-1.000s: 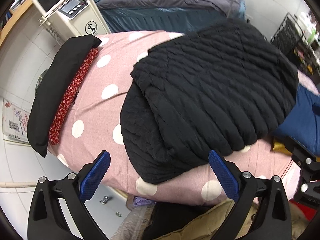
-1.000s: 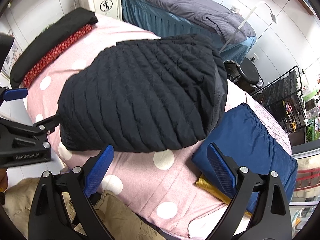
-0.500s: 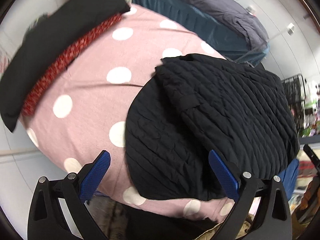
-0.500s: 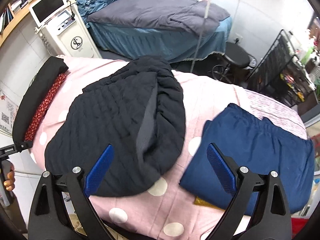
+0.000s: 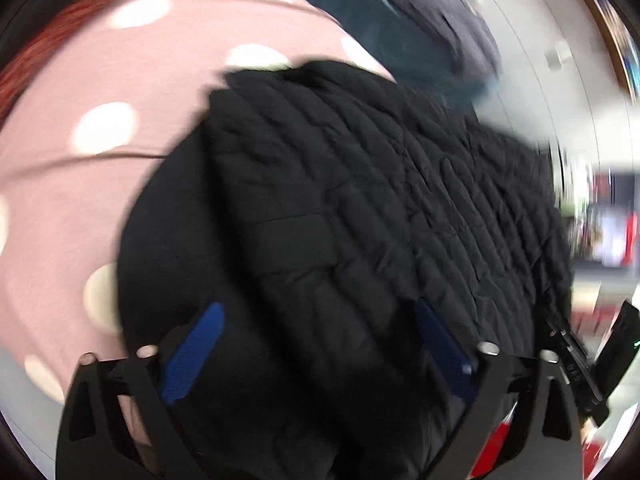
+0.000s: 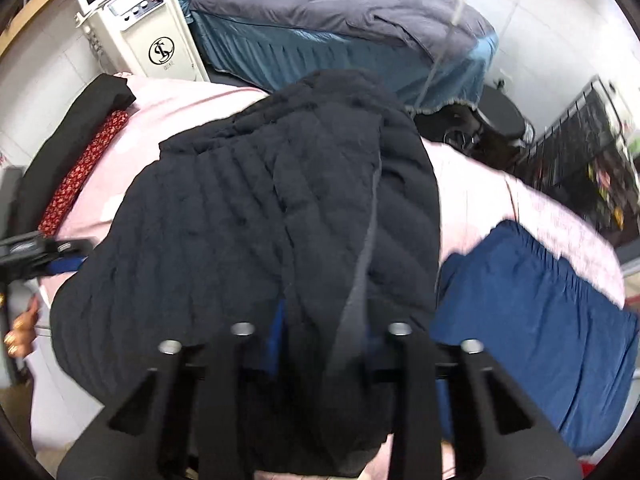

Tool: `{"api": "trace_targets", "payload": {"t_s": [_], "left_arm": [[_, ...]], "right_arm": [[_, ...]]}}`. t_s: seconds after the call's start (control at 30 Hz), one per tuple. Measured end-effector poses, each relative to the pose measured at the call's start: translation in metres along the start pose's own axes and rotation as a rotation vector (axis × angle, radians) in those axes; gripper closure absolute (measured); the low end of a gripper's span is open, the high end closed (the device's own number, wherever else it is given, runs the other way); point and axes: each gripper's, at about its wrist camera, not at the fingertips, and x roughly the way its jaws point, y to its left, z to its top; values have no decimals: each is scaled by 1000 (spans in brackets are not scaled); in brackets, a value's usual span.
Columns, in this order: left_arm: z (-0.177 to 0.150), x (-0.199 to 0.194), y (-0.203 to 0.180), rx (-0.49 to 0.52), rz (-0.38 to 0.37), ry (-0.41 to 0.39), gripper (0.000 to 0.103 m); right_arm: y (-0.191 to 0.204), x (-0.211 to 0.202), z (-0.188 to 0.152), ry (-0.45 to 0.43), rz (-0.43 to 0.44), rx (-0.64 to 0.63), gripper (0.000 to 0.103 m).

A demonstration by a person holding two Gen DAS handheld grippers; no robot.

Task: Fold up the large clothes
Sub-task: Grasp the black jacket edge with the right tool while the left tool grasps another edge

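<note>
Left wrist view, blurred by motion: the black quilted jacket (image 5: 360,220) lies folded on the pink bedspread (image 5: 80,184), its puffy fabric stitched in slanting channels, a flap doubled over the lower layer. The spread is smooth, with large white dots. The left gripper (image 5: 320,344) hangs low over the jacket's near edge, its blue-padded fingers (image 5: 196,344) spread wide with the jacket lying between them — nothing pinched. At the far right edge the other tool's black frame pokes in. A red-patterned strip (image 5: 36,40) shows at the upper left.

Right wrist view, sharper: the right gripper (image 6: 324,336) has its fingers drawn close on a thick fold of the jacket (image 6: 248,216), a grey lining stripe running down into the grip. To the right lies a folded navy garment (image 6: 540,320) with a gathered, ruched edge. Only this view shows the room: a white machine (image 6: 136,20) with a screen and a round black logo whose letters I cannot read, a massage bed (image 6: 340,20) with a grey cover and pleated teal skirt, a black wire rack (image 6: 580,136), and a long black cushion (image 6: 76,128) beside the red floral strip.
</note>
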Motion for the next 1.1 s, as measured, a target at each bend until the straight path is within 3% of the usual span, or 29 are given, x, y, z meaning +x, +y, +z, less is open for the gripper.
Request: {"api": "trace_targets", "payload": {"t_s": [0.07,0.17,0.3,0.33,0.4,0.43,0.47,0.53,0.57,0.67,0.7,0.73,0.83,0.93,1.0,1.1], "left_arm": [[-8,17,-38,171,51,53,39],[-47,46,-96,439,113,116,50],[-111,90,-131,655,140,225,50],[-127,102,-134,689,145,249,50],[-148,117,-135,739,176,260,40],[-152,118,-134,753,191,256,38],[-153,115,-134,763,200,244,37],[-146,98,-131,735,159,224,30],[-140,87,-127,708,136,211,22],[-119,36,-103,583,-14,154,19],[-111,22,-92,541,-35,117,8],[-97,0,-74,482,-21,13,5],[-61,-25,-24,345,60,-136,6],[-30,-23,37,143,144,-179,6],[-15,-13,71,48,189,-159,7],[-10,2,93,31,167,-123,7]], "right_arm": [[-13,-3,-24,40,-15,40,86],[-25,1,-74,147,-87,68,90],[-42,27,-158,367,-135,153,90],[-41,33,-177,419,-147,152,85],[-34,44,-209,504,-175,144,75],[-34,46,-216,516,-179,156,70],[-34,43,-218,504,-177,177,59],[-35,28,-209,439,-168,211,30],[-36,11,-196,366,-192,219,27],[-34,-31,-155,206,-222,159,24],[-35,-41,-143,165,-223,142,21],[-36,-52,-127,110,-232,119,17],[-42,-57,-80,-4,-279,43,16],[-47,-29,-21,-51,-301,-1,16],[-45,-3,16,-47,-248,-14,16],[-33,42,53,-15,-242,-69,16]]}}
